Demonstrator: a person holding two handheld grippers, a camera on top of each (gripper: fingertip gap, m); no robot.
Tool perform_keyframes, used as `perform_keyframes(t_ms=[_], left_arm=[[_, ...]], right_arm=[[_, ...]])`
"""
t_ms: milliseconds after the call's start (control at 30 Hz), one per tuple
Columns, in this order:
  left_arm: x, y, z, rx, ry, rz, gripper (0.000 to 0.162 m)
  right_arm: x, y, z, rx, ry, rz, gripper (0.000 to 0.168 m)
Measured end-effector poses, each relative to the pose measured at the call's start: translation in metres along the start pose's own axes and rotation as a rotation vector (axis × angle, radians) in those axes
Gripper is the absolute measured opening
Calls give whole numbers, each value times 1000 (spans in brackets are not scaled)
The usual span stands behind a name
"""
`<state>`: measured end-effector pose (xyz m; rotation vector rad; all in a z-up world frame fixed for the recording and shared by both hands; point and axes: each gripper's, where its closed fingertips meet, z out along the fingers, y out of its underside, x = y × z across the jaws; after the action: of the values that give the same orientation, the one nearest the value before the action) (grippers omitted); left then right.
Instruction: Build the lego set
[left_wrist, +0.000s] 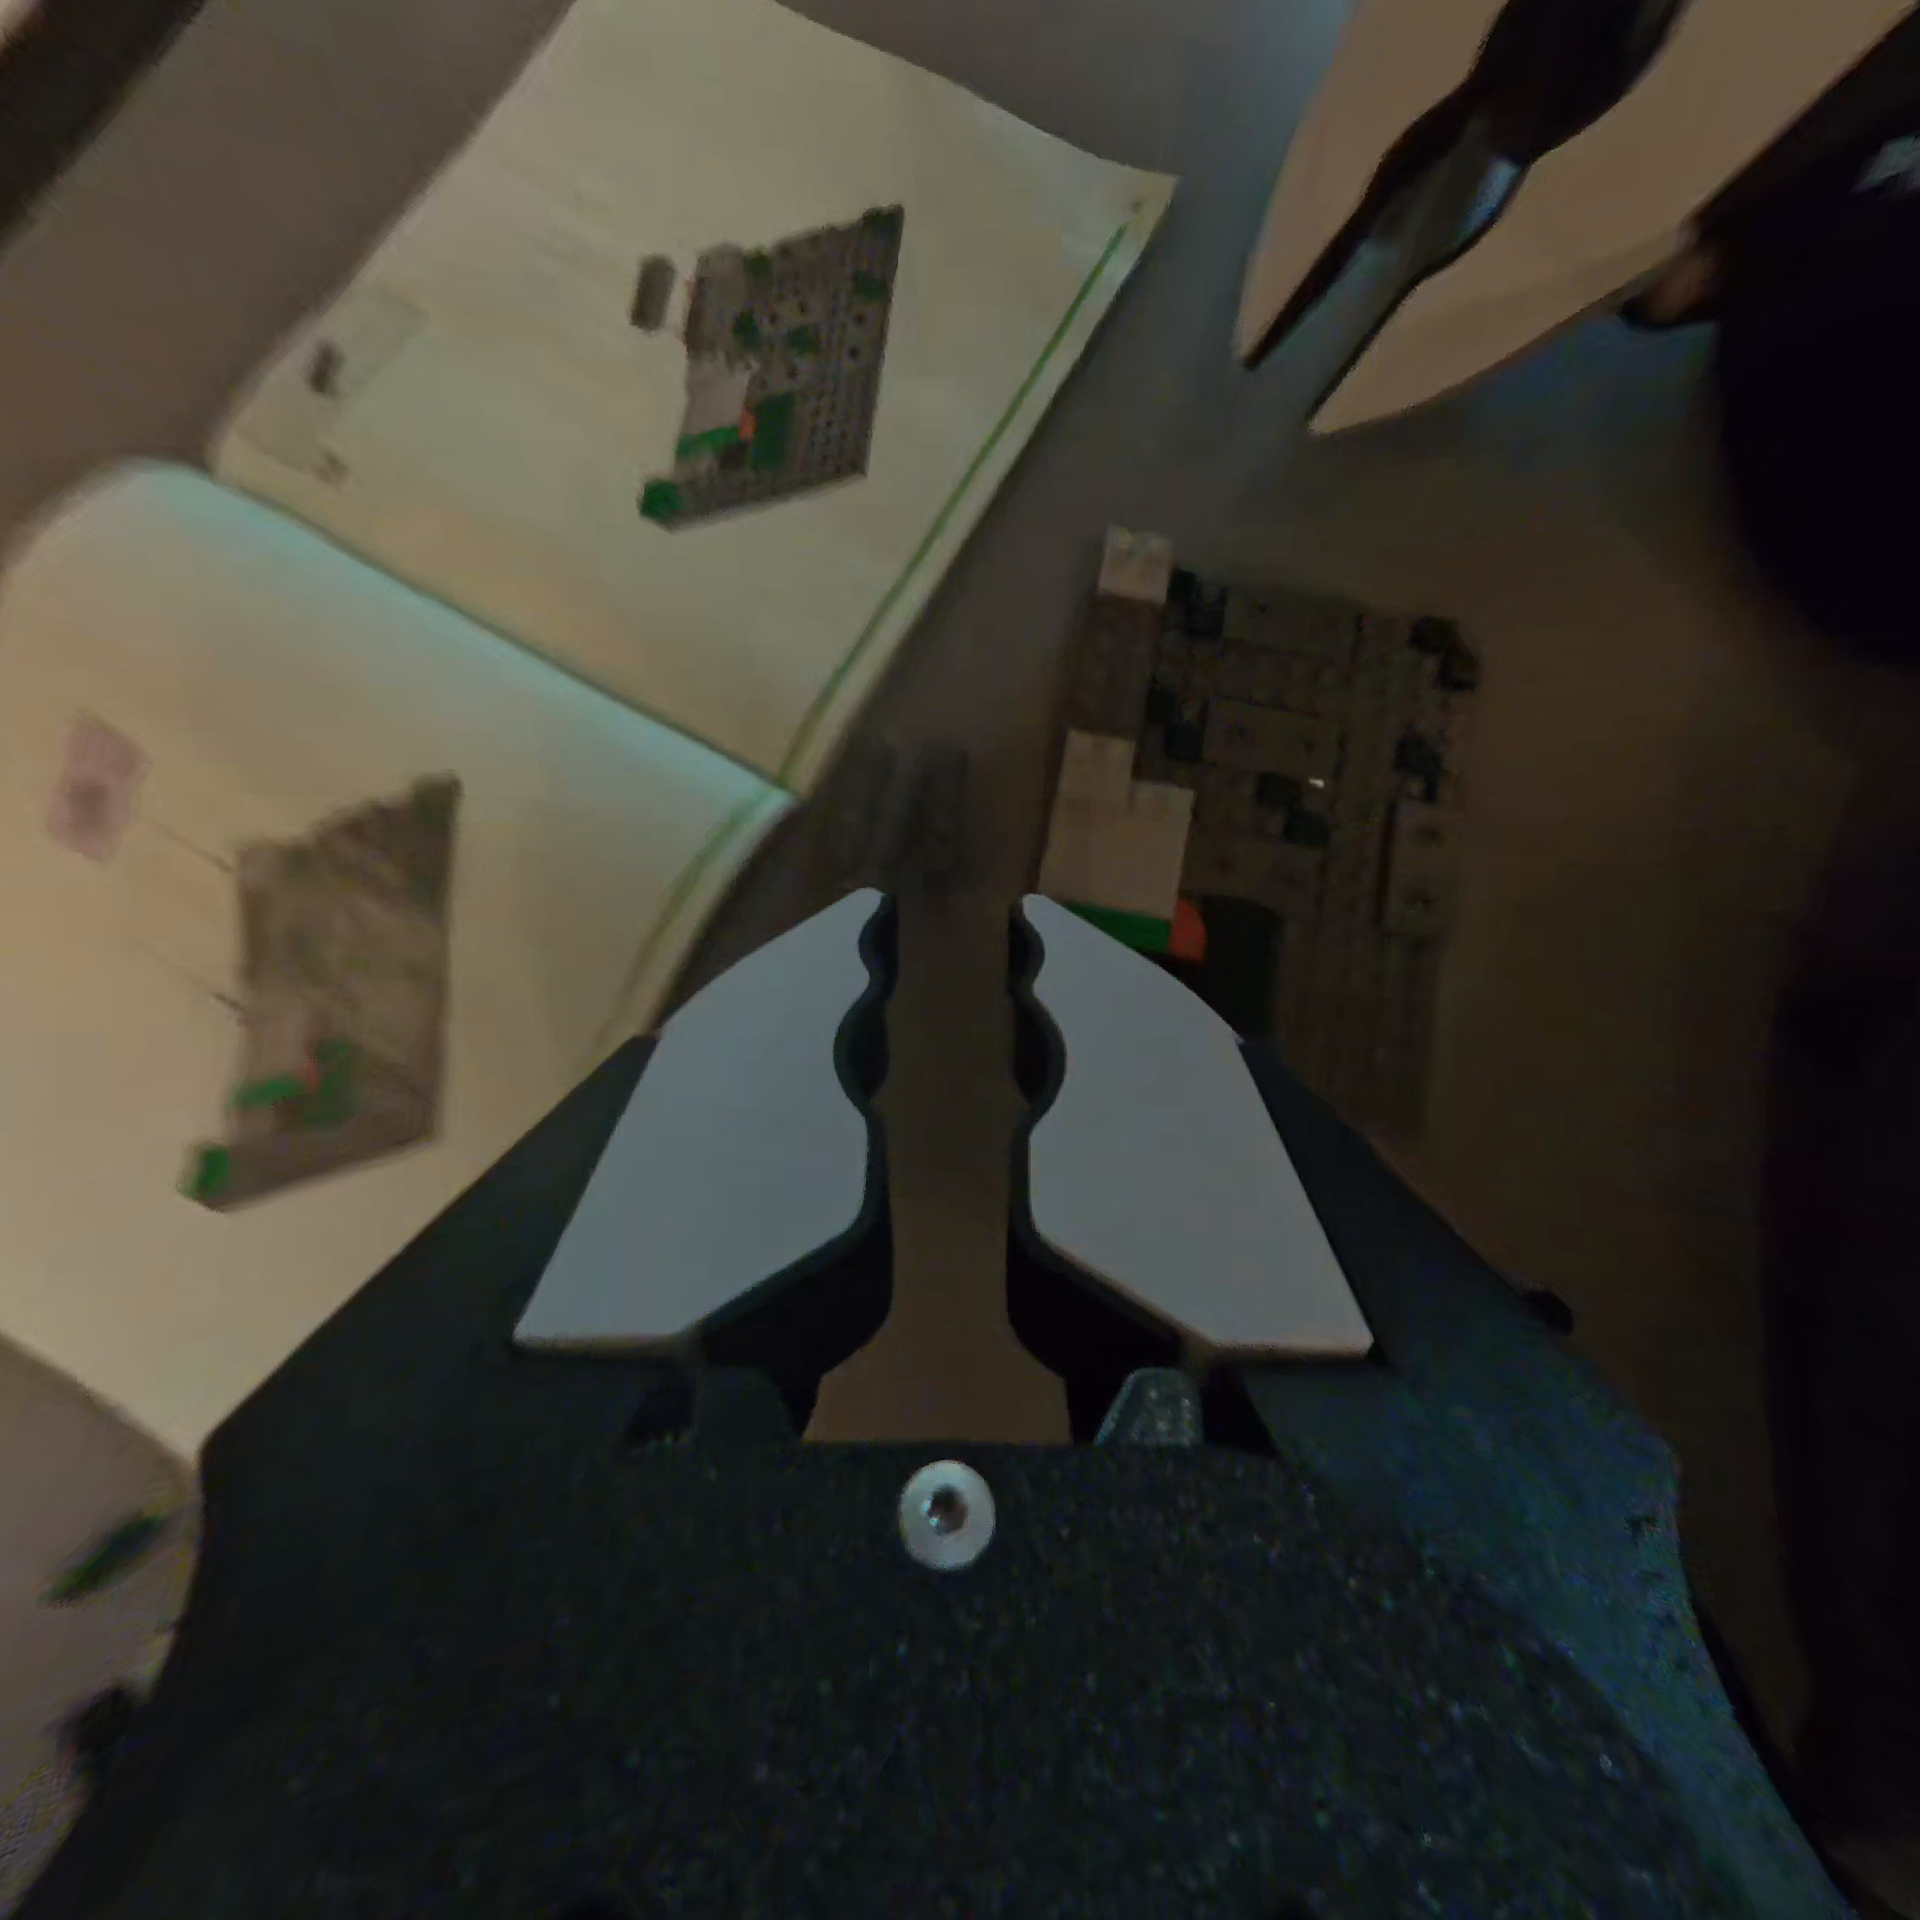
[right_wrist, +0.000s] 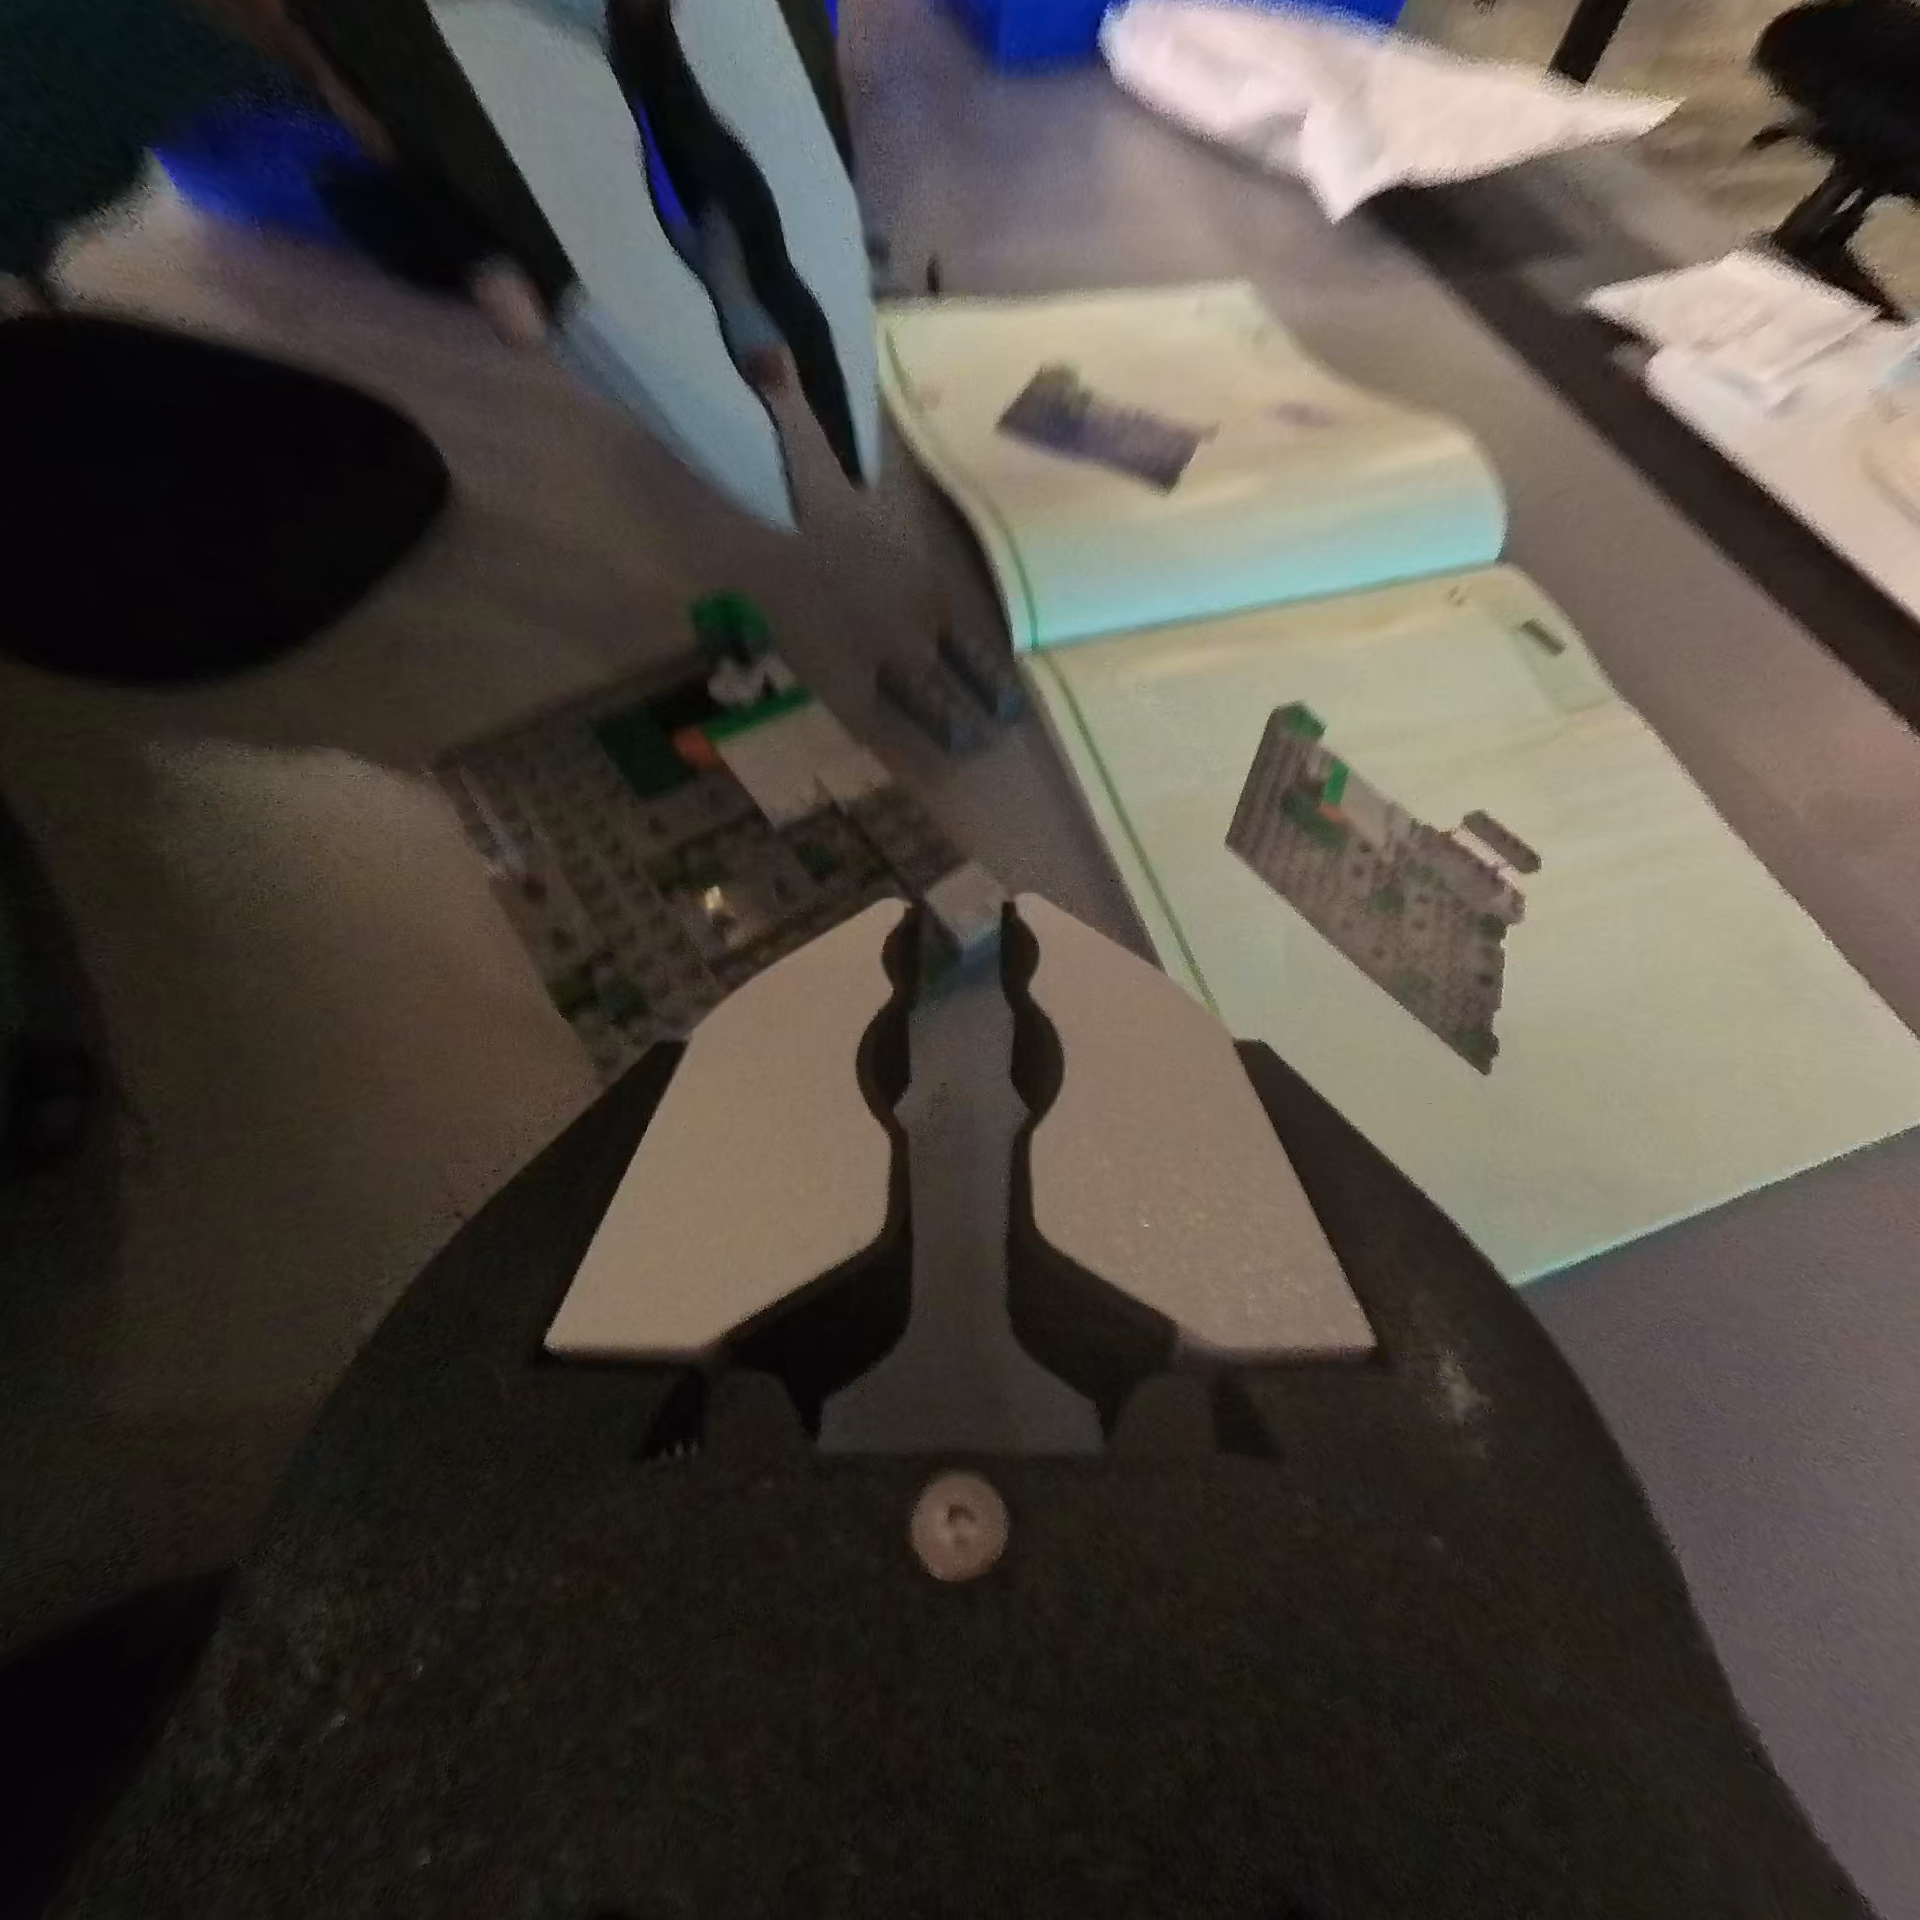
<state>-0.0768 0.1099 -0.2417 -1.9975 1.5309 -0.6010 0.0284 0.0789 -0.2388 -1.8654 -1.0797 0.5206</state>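
Note:
A partly built Lego model (left_wrist: 1288, 790) on a grey studded plate, with white, green and orange pieces, lies on the grey table; it also shows in the right wrist view (right_wrist: 665, 842). My left gripper (left_wrist: 952, 912) is open and empty, hovering left of the model, with blurred loose dark grey bricks (left_wrist: 920, 810) just ahead of it. My right gripper (right_wrist: 961, 912) is shut on a small light grey brick (right_wrist: 961, 925) and holds it over the model's near right corner. The left gripper (right_wrist: 821, 478) also shows above the model in the right wrist view.
An open instruction booklet (left_wrist: 343, 831) (right_wrist: 1455, 914) lies beside the model. Loose grey bricks (right_wrist: 951, 686) sit between model and booklet. A dark round shape (right_wrist: 177, 499) is at the left. A white cloth (right_wrist: 1351, 114), blue bins (right_wrist: 1029, 21) and papers (right_wrist: 1766, 343) are farther back. Left tips to right tips: about 12 cm.

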Motion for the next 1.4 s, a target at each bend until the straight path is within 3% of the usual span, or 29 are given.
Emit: perform_keyframes(t_ms=[33,367,767,1000,1400], left_arm=[[1,6,0,9,21,-29,21],[13,24,11,75,140,-87,30],[20,21,18,71,174,-71,15],[16,10,5,134,161,-79,18],[-7,-8,12,272,44,-108,15]], right_arm=[[0,5,4,-26,-6,-20,15],[2,15,34,-130,-161,-93,26],[3,16,41,-178,-288,-150,18],[6,-2,32,-74,-261,-77,20],[46,-13,15,34,-5,25,20]])
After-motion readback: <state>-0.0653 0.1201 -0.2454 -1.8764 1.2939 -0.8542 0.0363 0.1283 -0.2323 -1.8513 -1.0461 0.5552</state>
